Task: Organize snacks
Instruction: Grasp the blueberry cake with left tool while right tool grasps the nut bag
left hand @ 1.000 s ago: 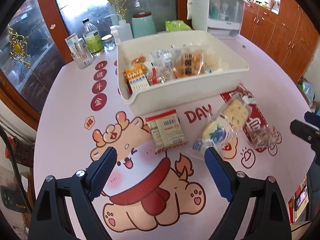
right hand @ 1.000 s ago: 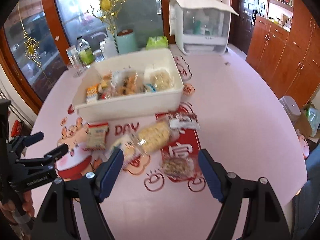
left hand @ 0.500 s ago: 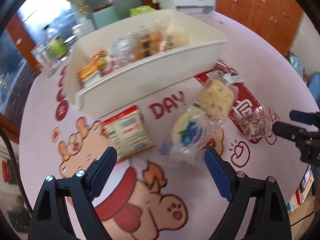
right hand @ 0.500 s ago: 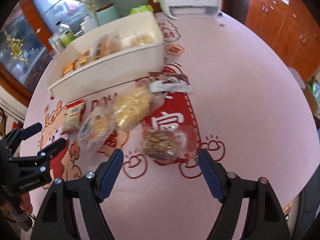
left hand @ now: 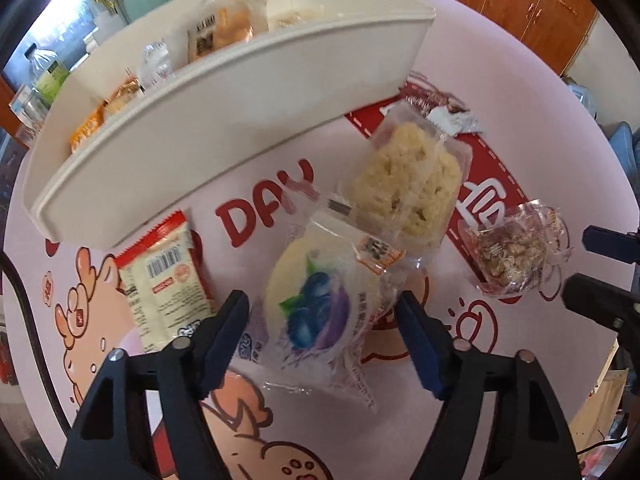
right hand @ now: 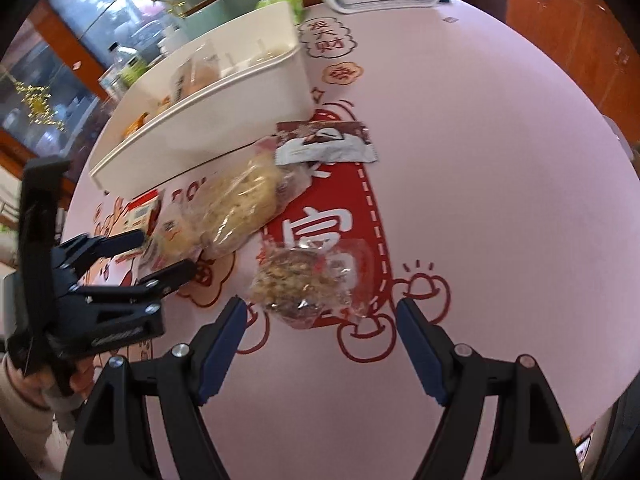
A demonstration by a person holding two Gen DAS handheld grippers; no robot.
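Pink cartoon-printed tablecloth (left hand: 500,92) covers a round table. From the left wrist camera, the left claw (left hand: 322,336) is spread wide around a blueberry cake packet (left hand: 316,308) lying flat, not touching it. Beyond sit a rice cracker packet (left hand: 408,184), a red-edged biscuit packet (left hand: 164,280) and a white bin (left hand: 224,108) of snacks. From the right wrist camera, the right claw (right hand: 320,340) is wide apart just before a nut cluster packet (right hand: 308,284).
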